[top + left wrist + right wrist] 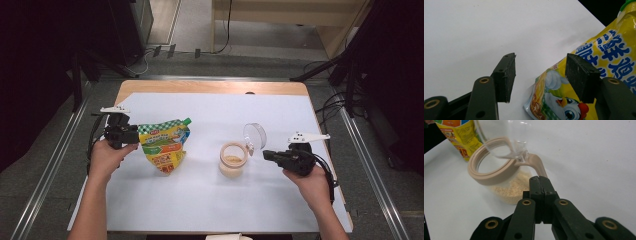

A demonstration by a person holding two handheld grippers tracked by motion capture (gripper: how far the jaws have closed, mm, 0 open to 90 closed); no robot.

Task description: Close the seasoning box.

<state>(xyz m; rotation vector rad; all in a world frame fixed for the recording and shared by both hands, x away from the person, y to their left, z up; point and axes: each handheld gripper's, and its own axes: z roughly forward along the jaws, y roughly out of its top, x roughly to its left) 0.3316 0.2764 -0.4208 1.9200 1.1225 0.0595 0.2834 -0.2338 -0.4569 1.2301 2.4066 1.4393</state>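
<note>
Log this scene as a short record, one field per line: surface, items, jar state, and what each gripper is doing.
surface: table under a white sheet
pouch: yellow pouch with green cap, at the left
jar: clear jar with beige rim, granules inside
lid: clear lid flipped up, jar open
left gripper: left gripper jaws apart, straddling the pouch's edge
right gripper: right gripper jaws together at the jar's beige tab

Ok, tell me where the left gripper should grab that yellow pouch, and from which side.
Grip the yellow pouch on its flat left edge, below the green cap, coming from the left. The left gripper is already there with its jaws open, and the left gripper view shows the pouch's thin edge lying between them. A flat seam suits two pads better than the bulging middle, probably.
</note>
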